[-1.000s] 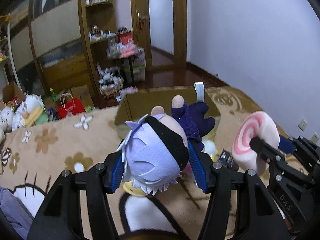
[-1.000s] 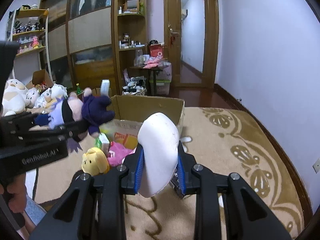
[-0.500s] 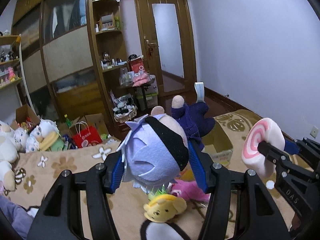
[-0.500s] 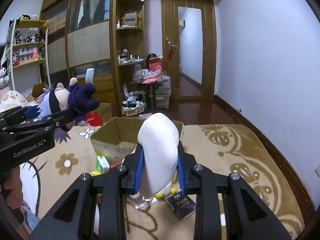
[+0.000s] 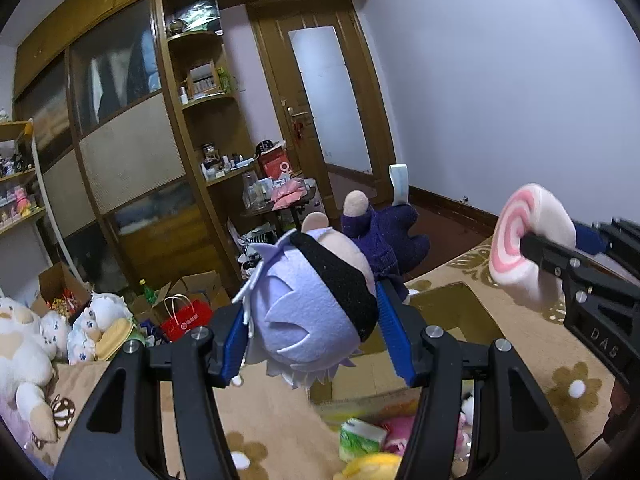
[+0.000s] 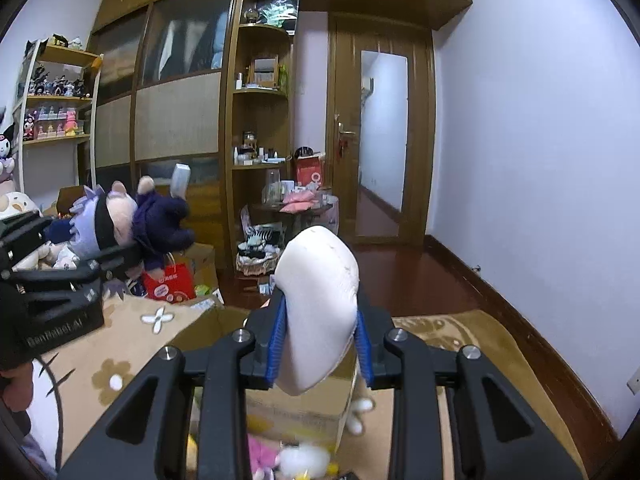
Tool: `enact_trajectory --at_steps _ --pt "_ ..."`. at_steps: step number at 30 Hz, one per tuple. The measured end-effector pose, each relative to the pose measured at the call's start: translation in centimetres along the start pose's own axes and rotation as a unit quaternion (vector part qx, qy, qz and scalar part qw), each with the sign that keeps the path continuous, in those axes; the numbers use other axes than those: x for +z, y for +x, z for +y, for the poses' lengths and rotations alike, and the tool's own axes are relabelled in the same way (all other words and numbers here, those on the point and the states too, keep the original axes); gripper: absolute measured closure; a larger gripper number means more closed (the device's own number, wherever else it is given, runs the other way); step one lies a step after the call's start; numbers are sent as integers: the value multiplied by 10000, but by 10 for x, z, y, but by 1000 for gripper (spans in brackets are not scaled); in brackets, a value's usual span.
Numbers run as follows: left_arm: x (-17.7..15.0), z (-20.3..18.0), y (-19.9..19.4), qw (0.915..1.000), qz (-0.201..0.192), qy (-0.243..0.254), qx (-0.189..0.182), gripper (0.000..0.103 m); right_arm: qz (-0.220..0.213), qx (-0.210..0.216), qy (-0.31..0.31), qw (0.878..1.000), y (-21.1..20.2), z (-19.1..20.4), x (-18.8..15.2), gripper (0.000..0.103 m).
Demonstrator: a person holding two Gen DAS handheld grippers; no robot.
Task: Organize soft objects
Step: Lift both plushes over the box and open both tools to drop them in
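Now both toys hang above the box

Below us the cardboard box (image 5: 448, 308) sits open on the rug. Our left tongs (image 5: 316, 336) clamp the plush doll (image 5: 308, 316) by its head, body pointing forward; our right tongs (image 6: 320, 332) grip the swirl cushion (image 6: 320, 304) edge-on, nearer the opening

Dim, warm indoor light filled both views. Fisheye bending curved the door (image 6: 382, 144) and walls toward black corners; toys (image 6: 296, 456) at 6 o'clock were blurred.
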State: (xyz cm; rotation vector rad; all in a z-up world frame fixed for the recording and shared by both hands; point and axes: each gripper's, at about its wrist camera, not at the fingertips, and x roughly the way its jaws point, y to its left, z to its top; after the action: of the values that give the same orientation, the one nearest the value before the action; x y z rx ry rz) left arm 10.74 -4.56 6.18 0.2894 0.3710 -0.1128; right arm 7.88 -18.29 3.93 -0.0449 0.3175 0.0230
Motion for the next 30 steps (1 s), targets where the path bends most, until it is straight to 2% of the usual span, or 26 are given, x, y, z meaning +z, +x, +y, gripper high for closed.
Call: enact_trajectory --at_steps 9,14,18,22,24,30 --pt "-13 6 70 9979 339 -385 -387 45 101 -38 -270 9996 48 0 -1 68" --pt "-35 5 106 9938 725 -587 -608 45 395 24 -263 9989 73 -5 -19 67" --pt "-48 -1 131 9913 1025 -516 -638 45 703 138 -137 9973 90 -5 -36 66" --pt "-60 -8 146 9864 1322 -540 -810 44 1026 185 -130 9945 104 -2 -57 65" --pt "-66 -11 153 9818 1500 -567 -1021 44 1169 215 -88 9929 109 -2 -66 64" --pt "-73 -20 157 9803 1615 -427 -1051 42 1283 261 143 9913 111 -5 -76 59"
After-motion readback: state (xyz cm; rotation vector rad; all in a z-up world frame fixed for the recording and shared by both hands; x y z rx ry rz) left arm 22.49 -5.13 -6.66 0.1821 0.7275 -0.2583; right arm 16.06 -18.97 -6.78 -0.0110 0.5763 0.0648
